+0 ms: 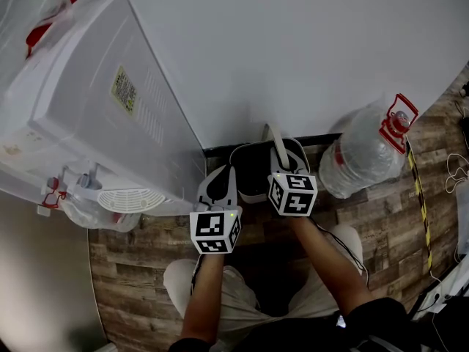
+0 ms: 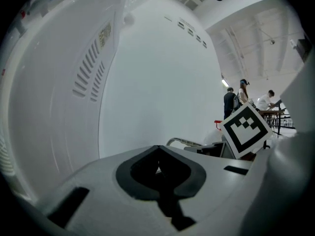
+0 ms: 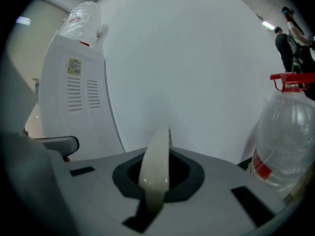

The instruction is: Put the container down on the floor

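Left tongs (image 1: 223, 180) and right tongs (image 1: 281, 155) hide most of the container (image 1: 253, 171).

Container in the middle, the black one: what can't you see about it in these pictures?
- Head view: the right gripper and left gripper cover the container at both sides; whether its bottom touches the floor is hidden.
- Head view: its inside is too dark to see.
- Right gripper view: only the pale handle shows between the shut jaws; the gripper's body hides the rest.
- Left gripper view: that gripper's body hides most of it.
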